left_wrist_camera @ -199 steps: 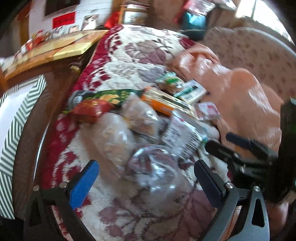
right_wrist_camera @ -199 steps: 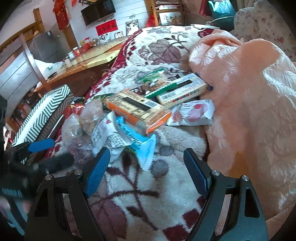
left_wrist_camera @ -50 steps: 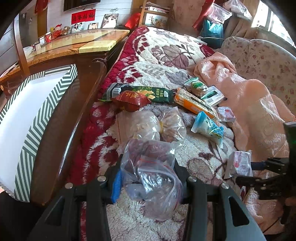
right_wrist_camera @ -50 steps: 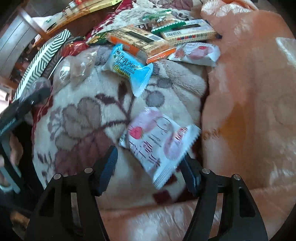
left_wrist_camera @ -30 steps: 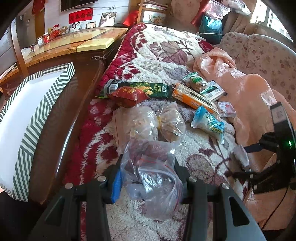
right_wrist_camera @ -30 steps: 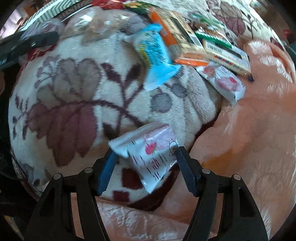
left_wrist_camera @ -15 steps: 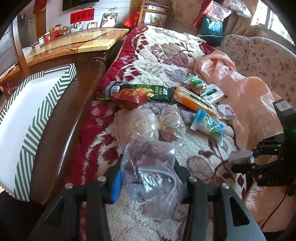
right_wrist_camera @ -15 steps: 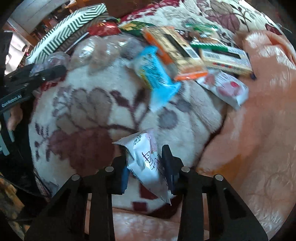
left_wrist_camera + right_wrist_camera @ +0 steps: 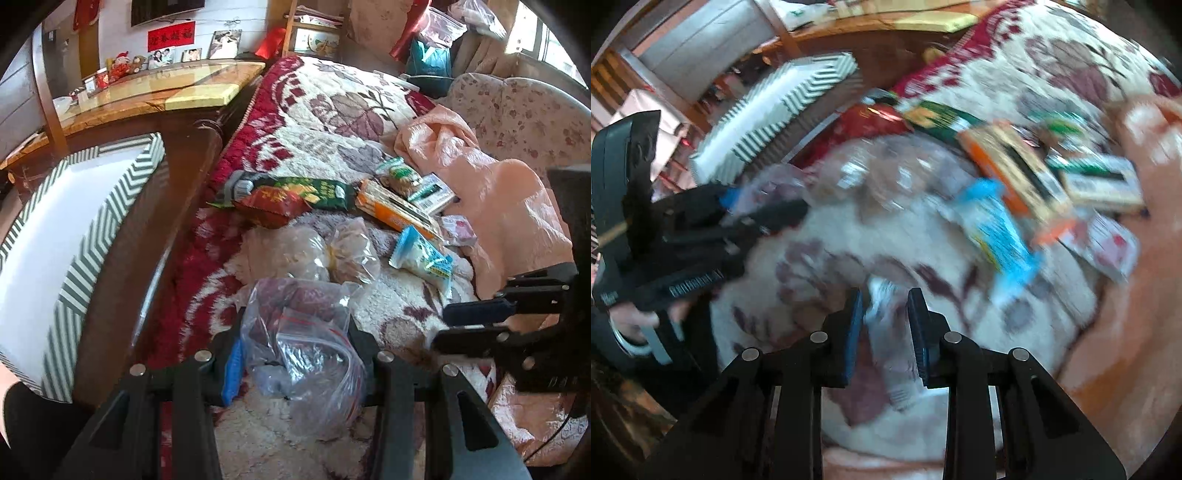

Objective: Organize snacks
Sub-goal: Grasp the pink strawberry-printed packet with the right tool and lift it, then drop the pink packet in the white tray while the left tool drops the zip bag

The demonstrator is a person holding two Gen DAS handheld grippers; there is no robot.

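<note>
Over the floral blanket [image 9: 831,236], right tongs [image 9: 885,325] have just closed, pinching a white packet [image 9: 886,343]; left tongs [image 9: 295,363] clamp a clear bag [image 9: 306,343].

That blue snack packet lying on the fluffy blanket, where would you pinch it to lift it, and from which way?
I would pinch the blue packet across its plump middle, coming down from above. It lies flat and slanted on the soft blanket, with its narrow crimped end toward the orange box, so the long sides look free. Jaws set across the narrow width should bite well; the crimped ends would probably slip or let it dangle.

Right tool [image 9: 884,325] has just closed on the pink-white packet [image 9: 886,343] — lifted it.
</note>
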